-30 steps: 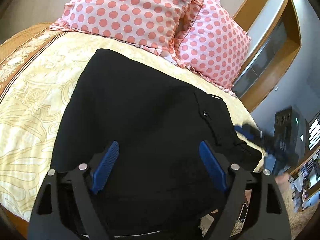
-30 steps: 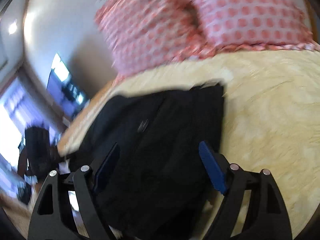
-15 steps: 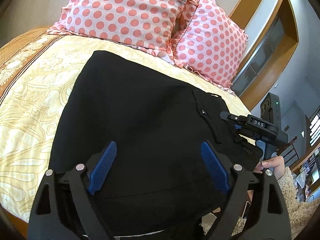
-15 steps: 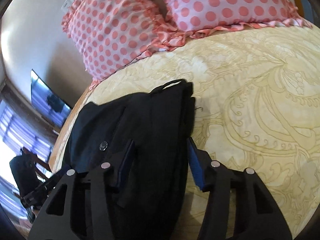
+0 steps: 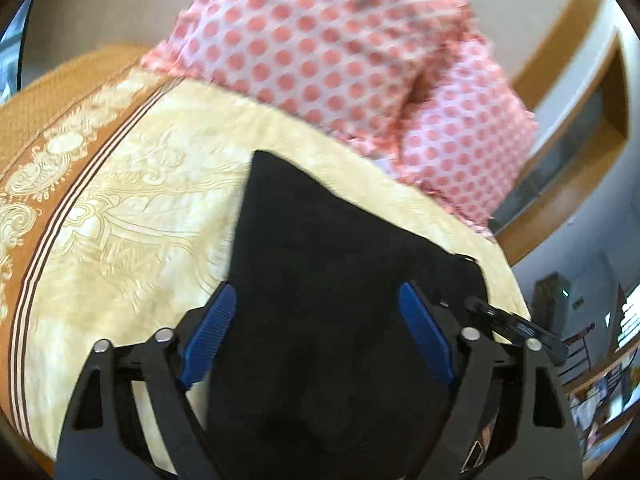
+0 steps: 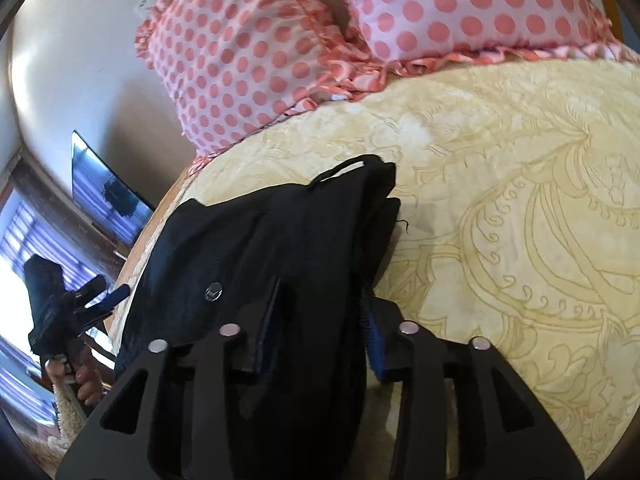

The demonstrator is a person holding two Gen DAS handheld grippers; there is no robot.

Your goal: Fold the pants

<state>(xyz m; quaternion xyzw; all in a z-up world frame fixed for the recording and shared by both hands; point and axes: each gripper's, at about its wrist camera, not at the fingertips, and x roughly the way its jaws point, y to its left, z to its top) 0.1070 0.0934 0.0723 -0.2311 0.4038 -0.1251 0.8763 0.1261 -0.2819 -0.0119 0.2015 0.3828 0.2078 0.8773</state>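
Black pants (image 5: 340,264) lie folded on the yellow patterned bedspread (image 5: 132,216). My left gripper (image 5: 320,332) is open, its blue pads wide apart just above the near part of the pants. In the right wrist view the pants (image 6: 256,248) show their waistband with a metal button (image 6: 213,291). My right gripper (image 6: 320,320) is shut on the right edge of the pants, with bunched fabric between its pads. The right gripper also shows at the right in the left wrist view (image 5: 516,326).
Two pink polka-dot pillows (image 5: 360,52) lie at the head of the bed, also in the right wrist view (image 6: 320,40). A wooden headboard (image 5: 560,168) stands at the right. The bed's orange border (image 5: 36,128) runs on the left. A wall screen (image 6: 104,192) hangs beyond the bed.
My right gripper has closed on the pants' edge. My left gripper view has swung left and moved toward the pants' left edge, still open.
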